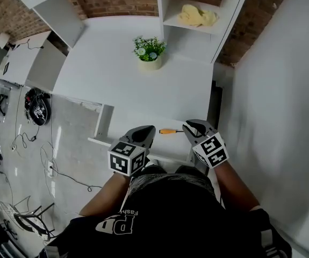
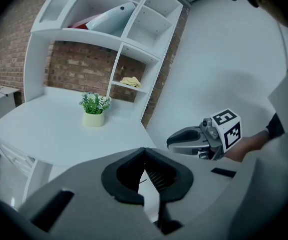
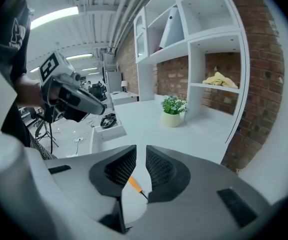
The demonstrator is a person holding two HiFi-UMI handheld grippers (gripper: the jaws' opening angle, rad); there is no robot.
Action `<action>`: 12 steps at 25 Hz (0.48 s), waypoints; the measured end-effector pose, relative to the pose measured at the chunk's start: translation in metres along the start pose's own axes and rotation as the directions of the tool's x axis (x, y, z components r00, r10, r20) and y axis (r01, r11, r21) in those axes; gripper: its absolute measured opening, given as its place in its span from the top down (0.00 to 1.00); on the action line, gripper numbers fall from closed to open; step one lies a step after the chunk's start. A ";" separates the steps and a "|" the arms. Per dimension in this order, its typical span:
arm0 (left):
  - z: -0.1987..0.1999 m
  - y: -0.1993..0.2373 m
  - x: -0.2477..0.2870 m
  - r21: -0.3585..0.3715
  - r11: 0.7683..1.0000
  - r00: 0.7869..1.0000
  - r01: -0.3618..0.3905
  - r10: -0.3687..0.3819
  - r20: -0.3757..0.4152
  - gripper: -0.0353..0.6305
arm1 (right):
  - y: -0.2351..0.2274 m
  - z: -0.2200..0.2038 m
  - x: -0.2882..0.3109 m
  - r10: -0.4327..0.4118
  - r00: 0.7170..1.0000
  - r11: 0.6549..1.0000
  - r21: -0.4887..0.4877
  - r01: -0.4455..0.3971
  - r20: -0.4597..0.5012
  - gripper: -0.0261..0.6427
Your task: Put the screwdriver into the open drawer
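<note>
My right gripper has its jaws a narrow slit apart, and through it I see the orange-handled screwdriver lying in the open drawer, just left of its tips. My left gripper is closed and empty beside it. Beyond both, the white desk carries a potted plant against a brick wall.

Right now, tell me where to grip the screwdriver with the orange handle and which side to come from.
Grip the orange-handled screwdriver by the orange handle, its thickest part, probably with the right tool from above, jaws across its length. It lies flat on a white surface, thin metal shaft pointing toward that tool, so coming in sideways would likely meet only the tip.
</note>
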State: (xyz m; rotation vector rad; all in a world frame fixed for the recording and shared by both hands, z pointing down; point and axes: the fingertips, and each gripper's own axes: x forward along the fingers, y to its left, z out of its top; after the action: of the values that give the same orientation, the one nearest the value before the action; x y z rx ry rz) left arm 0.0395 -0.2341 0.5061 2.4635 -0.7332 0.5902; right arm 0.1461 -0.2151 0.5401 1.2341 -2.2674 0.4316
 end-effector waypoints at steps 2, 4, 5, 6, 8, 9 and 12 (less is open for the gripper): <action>-0.005 0.000 -0.009 0.019 0.999 1.000 0.029 -0.029 -0.011 0.92 | 0.006 0.008 -0.008 -0.040 0.999 0.999 0.028 0.039 0.015 0.87; -0.010 -0.002 -0.018 0.046 0.997 0.998 0.066 -0.065 -0.023 0.92 | 0.018 0.014 -0.015 -0.075 0.997 0.996 0.047 0.073 0.026 0.88; -0.013 -0.003 -0.023 0.059 0.994 0.996 0.087 -0.085 -0.029 0.92 | 0.023 0.016 -0.018 -0.090 0.995 0.995 0.053 0.088 0.031 0.88; -0.015 -0.005 -0.026 0.072 0.992 0.994 0.107 -0.105 -0.035 0.92 | 0.029 0.016 -0.020 -0.105 0.994 0.993 0.059 0.103 0.035 0.88; -0.019 -0.006 -0.030 0.098 0.986 0.990 0.135 -0.131 -0.044 0.92 | 0.036 0.016 -0.025 -0.133 0.990 0.989 0.072 0.130 0.040 0.90; -0.019 -0.007 -0.032 0.107 0.984 0.989 0.142 -0.138 -0.045 0.92 | 0.038 0.015 -0.028 -0.143 0.989 0.987 0.082 0.139 0.043 0.90; -0.019 -0.014 -0.040 0.112 0.983 0.989 0.144 -0.142 -0.025 0.92 | 0.048 0.010 -0.039 -0.144 0.988 0.985 0.104 0.138 0.048 0.92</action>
State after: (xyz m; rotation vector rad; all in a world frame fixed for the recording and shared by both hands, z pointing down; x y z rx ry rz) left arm 0.0123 -0.1982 0.4957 2.5861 -0.5228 0.6124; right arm 0.1206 -0.1679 0.5075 1.4640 -2.2093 0.4679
